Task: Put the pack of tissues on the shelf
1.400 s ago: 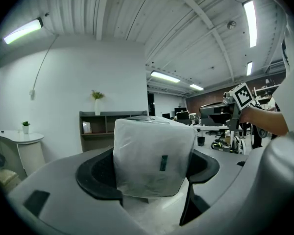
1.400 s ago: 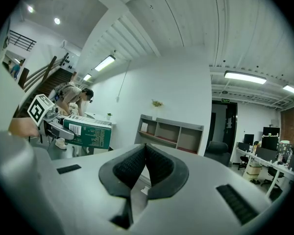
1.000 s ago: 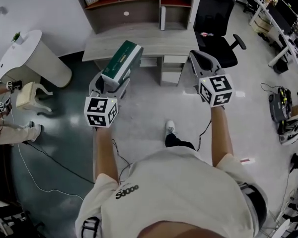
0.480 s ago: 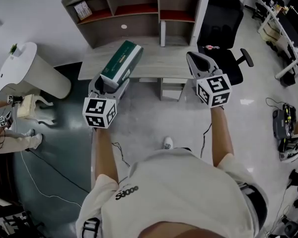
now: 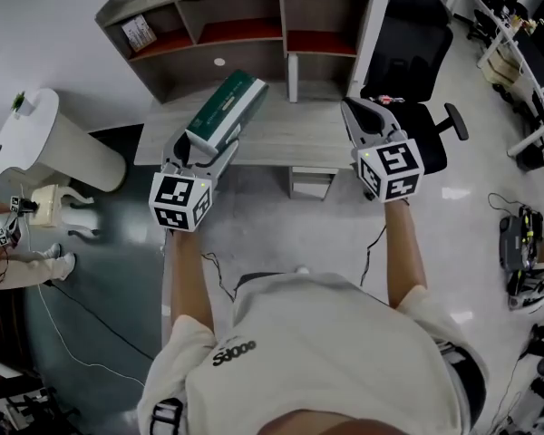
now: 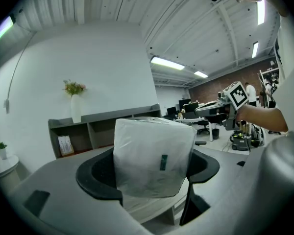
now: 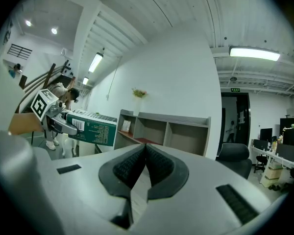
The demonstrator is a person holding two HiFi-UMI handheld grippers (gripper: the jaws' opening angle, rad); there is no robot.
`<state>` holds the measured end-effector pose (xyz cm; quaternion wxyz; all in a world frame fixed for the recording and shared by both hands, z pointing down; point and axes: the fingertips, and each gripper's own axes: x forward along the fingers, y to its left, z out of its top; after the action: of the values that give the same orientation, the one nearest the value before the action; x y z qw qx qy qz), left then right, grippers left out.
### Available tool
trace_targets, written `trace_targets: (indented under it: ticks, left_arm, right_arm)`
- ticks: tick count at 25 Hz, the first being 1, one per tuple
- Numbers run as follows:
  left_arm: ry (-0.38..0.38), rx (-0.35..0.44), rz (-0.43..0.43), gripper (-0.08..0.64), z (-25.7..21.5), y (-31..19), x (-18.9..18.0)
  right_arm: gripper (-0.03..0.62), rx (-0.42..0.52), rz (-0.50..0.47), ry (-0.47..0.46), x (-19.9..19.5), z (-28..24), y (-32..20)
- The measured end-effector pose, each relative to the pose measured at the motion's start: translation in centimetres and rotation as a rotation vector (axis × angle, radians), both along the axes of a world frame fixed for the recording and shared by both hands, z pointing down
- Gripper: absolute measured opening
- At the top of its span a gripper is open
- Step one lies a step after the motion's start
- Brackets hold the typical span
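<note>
My left gripper [image 5: 204, 145] is shut on the pack of tissues [image 5: 227, 110], a long green and white pack that sticks out forward over the grey desk [image 5: 290, 134]. In the left gripper view the pack's white plastic end [image 6: 153, 155] fills the space between both pads. The shelf unit [image 5: 245, 25] stands on the desk's far side, with open compartments and red boards. My right gripper [image 5: 363, 120] is shut with nothing in it; its pads meet at the tips in its own view [image 7: 144, 153], which also shows the pack [image 7: 90, 126] at the left.
A black office chair [image 5: 408, 62] stands right of the desk. A white round table [image 5: 45, 139] and a small stool [image 5: 50, 202] lie at the left, beside a seated person [image 5: 14, 252]. Cables trail over the floor. A small box [image 5: 138, 33] sits in the shelf's left compartment.
Both grippers have advanced toward the desk and shelf, the left still carrying the pack; the pack's far end now hangs over the desk top. The shelf looks closer and larger.
</note>
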<state>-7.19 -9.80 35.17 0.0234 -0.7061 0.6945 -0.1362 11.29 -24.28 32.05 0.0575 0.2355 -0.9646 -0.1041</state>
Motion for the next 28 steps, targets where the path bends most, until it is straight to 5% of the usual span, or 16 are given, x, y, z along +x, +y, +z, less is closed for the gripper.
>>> trace_targets:
  ticks: [10, 16, 28]
  left_arm:
    - [-0.024, -0.029, 0.024, 0.383, 1.1, -6.8, -6.9]
    - [-0.044, -0.027, 0.123, 0.383, 1.3, -13.5, -13.4]
    - [-0.254, -0.066, 0.327, 0.383, 1.1, -27.6, -23.3]
  right_arm:
    - [0.005, -0.043, 0.047, 0.014, -4.7, 2.1, -6.0]
    - [0.005, -0.056, 0.131, 0.018, -9.8, 2.4, -10.4]
    - [0.005, -0.117, 0.282, 0.029, -19.8, 3.0, -17.8]
